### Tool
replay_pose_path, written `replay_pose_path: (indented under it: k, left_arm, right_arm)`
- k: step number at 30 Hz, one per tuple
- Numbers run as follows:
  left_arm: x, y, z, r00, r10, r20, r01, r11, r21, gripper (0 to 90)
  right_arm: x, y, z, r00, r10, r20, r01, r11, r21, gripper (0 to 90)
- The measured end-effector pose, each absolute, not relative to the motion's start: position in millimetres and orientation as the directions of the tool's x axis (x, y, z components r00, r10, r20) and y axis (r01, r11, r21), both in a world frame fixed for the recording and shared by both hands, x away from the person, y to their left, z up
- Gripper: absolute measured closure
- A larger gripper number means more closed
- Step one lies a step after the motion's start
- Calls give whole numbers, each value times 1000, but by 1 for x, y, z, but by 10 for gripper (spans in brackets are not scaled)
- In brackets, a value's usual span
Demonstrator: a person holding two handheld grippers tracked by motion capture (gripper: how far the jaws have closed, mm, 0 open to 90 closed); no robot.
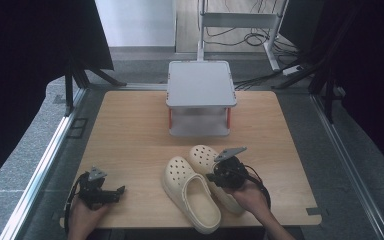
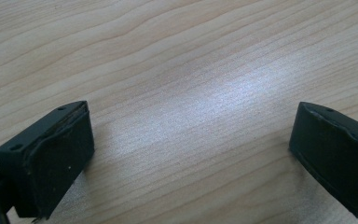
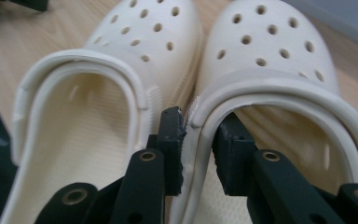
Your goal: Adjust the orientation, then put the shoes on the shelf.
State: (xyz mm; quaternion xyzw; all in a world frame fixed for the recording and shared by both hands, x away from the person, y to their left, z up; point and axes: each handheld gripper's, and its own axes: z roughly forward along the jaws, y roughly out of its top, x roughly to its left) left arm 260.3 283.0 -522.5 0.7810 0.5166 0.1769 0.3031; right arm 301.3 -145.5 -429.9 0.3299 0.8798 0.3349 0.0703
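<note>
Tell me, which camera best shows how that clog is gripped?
The right gripper view: the right gripper clamps the side wall of the right clog, one jaw inside. The high view shows the clog partly under the hand. The left gripper view shows bare table.

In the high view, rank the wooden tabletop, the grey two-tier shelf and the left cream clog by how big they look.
1. wooden tabletop
2. grey two-tier shelf
3. left cream clog, though nearer the camera

A lab: black curtains (image 1: 25, 45), aluminium frame (image 1: 40, 165), loose cables (image 1: 252, 37)
</note>
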Motion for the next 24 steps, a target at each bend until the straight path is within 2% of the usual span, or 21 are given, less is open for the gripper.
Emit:
replay_pose_path:
  k: [9,11,17,24]
  left_arm:
    - [260,283,-523,404,914,-36,699,-283,656,0]
    - [260,283,-523,404,914,-37,700,-283,656,0]
    - [260,283,-523,404,914,-36,699,-283,657,0]
    - [260,283,-523,405,914,-35,700,-285,656,0]
  right_arm:
    - [311,-149,-438,-774,589,233,584,521,622,688]
    - [312,-151,-439,-780,580,234,578,525,625,661]
    - [307,-156,-425,-804,571,165,531,566,630,420]
    - [299,-152,-426,-820,553,148,509,586,630,231]
